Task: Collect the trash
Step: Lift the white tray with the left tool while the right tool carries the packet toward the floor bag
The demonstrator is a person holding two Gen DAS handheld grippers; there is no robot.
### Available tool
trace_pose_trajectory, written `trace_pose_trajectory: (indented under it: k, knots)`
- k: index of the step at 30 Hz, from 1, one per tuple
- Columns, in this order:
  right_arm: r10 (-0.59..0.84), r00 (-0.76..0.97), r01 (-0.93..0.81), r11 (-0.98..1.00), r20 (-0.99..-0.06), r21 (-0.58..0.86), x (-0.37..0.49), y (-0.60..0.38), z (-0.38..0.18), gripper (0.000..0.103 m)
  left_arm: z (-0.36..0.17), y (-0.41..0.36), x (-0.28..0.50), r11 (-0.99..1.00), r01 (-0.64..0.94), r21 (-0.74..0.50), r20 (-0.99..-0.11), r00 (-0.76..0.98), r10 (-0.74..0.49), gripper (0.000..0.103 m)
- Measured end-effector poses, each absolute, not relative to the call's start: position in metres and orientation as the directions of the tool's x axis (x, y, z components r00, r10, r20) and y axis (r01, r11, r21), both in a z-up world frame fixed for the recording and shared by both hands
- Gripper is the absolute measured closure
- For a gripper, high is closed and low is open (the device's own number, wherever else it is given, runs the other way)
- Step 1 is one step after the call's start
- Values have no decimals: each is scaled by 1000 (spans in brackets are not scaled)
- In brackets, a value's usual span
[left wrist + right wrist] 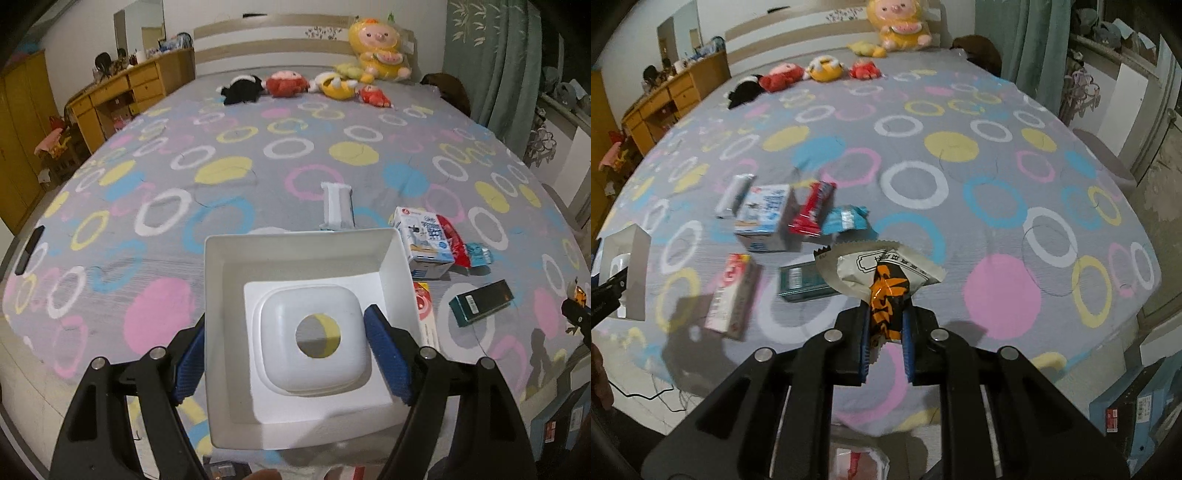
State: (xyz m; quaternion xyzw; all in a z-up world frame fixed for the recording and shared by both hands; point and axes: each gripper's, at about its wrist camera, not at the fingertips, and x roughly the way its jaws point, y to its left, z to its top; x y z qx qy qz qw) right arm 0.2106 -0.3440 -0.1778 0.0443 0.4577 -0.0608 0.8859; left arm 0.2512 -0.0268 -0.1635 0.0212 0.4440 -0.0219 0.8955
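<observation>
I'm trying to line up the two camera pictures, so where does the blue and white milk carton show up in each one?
Left wrist view: the milk carton lies right of centre on the bed, just beyond the white bin's far right corner.
Right wrist view: the milk carton lies left of centre, in the litter beyond the right gripper.
Shared landmark: the red wrapper right beside the carton.

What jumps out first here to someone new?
The white bin gripped in the left gripper fills the left wrist view. The right gripper pinches an orange-black wrapper, with more litter, including a milk carton, on the ring-patterned bedspread.
</observation>
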Motion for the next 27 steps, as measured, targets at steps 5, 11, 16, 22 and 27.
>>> trace_pose_trajectory:
  k: [5, 11, 16, 22, 27]
  knots:
    - [-37, 611, 121, 992, -791, 47, 185, -327, -149, 89, -128, -14, 221, 998, 60, 13, -769, 639, -28, 27]
    - [8, 654, 91, 992, -756, 89, 148, -306, -113, 89, -86, -6, 185, 997, 74, 3, -731, 681, -48, 27]
    - [41, 695, 55, 992, -718, 110, 109, -288, -82, 89, -54, -1, 147, 996, 89, 0, -688, 722, -64, 27]
    - [54, 711, 46, 991, -701, 123, 71, -276, -64, 89, -31, 5, 114, 995, 102, 6, -663, 745, -72, 27]
    - [49, 712, 41, 993, -701, 111, 52, -270, -62, 89, -27, 10, 91, 994, 110, -6, -662, 745, -86, 27]
